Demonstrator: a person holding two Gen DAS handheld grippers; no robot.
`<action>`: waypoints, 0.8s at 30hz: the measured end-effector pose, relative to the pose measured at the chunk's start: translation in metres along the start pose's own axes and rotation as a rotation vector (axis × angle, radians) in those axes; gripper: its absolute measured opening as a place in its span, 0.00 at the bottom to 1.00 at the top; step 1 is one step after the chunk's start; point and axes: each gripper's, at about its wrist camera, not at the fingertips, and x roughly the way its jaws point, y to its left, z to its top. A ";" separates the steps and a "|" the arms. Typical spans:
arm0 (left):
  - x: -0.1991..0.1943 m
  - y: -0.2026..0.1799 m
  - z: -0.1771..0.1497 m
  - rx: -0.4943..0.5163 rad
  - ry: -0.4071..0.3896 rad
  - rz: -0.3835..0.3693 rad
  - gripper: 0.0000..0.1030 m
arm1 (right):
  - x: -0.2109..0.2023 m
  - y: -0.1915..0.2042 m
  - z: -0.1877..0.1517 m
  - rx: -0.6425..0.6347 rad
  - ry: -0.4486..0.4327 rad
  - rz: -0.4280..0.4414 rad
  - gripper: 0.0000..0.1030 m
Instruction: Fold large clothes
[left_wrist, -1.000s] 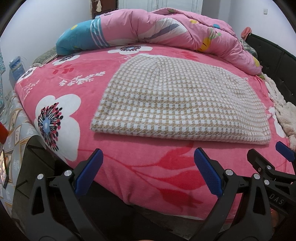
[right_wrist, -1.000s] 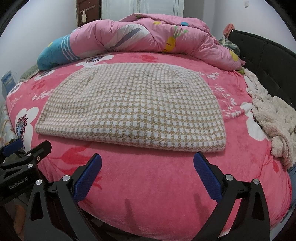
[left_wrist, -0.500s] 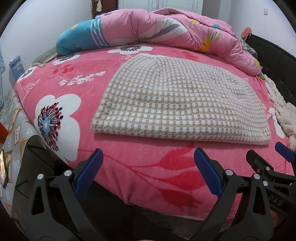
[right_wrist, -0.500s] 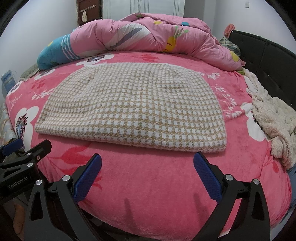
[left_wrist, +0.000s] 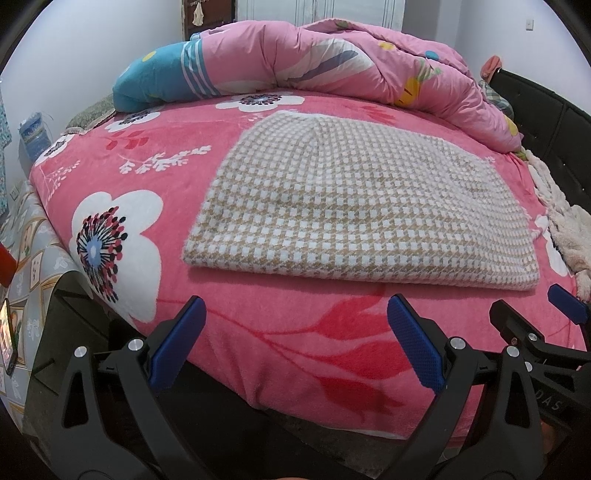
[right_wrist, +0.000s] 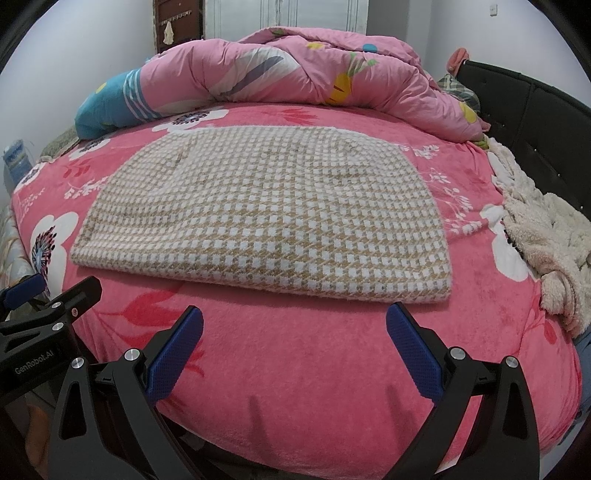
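The houndstooth garment (left_wrist: 354, 206), tan and white, lies flat and already doubled on the pink flowered bed (left_wrist: 258, 332), straight ahead of both pairs of fingers and just beyond their tips. Its long axis runs crosswise to the fingers, and its thick near edge faces them.

The left gripper (left_wrist: 295, 332) has its blue-padded fingers spread wide with nothing between them; the garment's left near corner sits just ahead of its left finger, while the cloth extends well off to the right. The right gripper (right_wrist: 295, 336) is likewise spread and empty, with the right near corner just ahead of and slightly outside its right finger. Each hand looks about equally near its own corner, so the next fold would likely call for both.

Writing: "GenRobot.AI" is readable on the left gripper's body in the right wrist view; the right gripper's body in the left wrist view shows the letters "DAS", the rest hidden.
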 end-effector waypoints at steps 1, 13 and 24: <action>0.000 0.000 0.000 0.000 0.001 -0.001 0.92 | 0.000 0.000 0.000 0.000 -0.001 0.000 0.94; -0.001 -0.001 0.001 0.001 -0.001 -0.001 0.92 | 0.000 0.000 0.000 0.001 0.000 0.000 0.94; -0.004 -0.002 0.001 0.004 -0.007 0.000 0.92 | -0.001 0.000 0.000 -0.001 -0.002 -0.001 0.94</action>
